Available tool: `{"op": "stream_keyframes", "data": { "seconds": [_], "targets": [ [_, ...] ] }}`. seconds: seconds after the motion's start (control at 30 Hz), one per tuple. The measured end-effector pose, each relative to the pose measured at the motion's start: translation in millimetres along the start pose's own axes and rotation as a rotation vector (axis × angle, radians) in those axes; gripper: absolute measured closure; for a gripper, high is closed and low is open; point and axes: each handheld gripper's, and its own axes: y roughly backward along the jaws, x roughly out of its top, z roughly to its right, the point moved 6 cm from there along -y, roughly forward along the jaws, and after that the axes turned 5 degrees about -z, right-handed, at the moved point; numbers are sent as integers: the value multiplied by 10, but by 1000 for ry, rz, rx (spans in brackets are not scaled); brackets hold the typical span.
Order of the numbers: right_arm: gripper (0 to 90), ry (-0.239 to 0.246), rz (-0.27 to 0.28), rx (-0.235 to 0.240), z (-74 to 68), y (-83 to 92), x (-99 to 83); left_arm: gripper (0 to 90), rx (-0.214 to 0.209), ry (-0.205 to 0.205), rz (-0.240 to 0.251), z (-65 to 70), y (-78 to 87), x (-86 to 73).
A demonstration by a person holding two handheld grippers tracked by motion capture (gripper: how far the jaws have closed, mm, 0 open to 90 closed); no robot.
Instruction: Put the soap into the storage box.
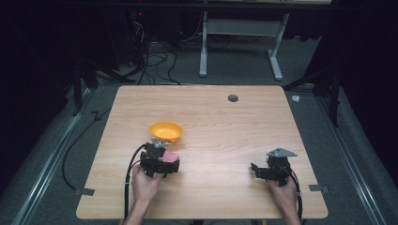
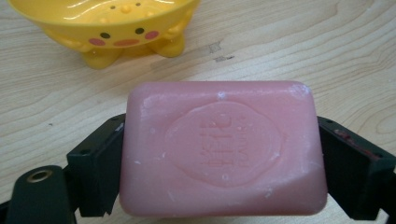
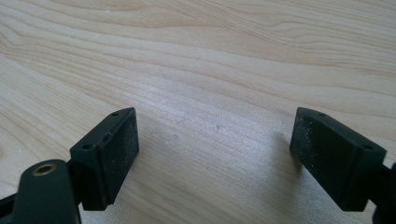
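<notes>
The left gripper (image 1: 165, 161) has a pink bar of soap (image 2: 222, 147) clamped by its short ends, one black jaw against each side, so the stamped face lies up and flat. That level hold looks chosen with the yellow duck-faced soap dish (image 1: 166, 131) in mind: in the high view the dish stands just beyond the soap at about twelve o'clock, near but apart, its dimpled bowl empty. From where I stand, the bar seems about to be carried forward and lowered into it. The right gripper (image 1: 263, 171) rests over bare wooden table (image 1: 234, 126) well off at three o'clock, jaws spread wide with nothing between them, apparently kept clear of the work.
</notes>
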Motion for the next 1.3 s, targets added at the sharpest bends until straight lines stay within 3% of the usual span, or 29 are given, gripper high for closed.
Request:
{"op": "stream_keyframes", "data": {
  "seconds": [0.67,1.3],
  "targets": [
    [161,0,0,0,0,0,0,137,-5,24,44,-133,189,154],
    [161,0,0,0,0,0,0,137,-26,39,46,-233,188,325]
  ]
}}
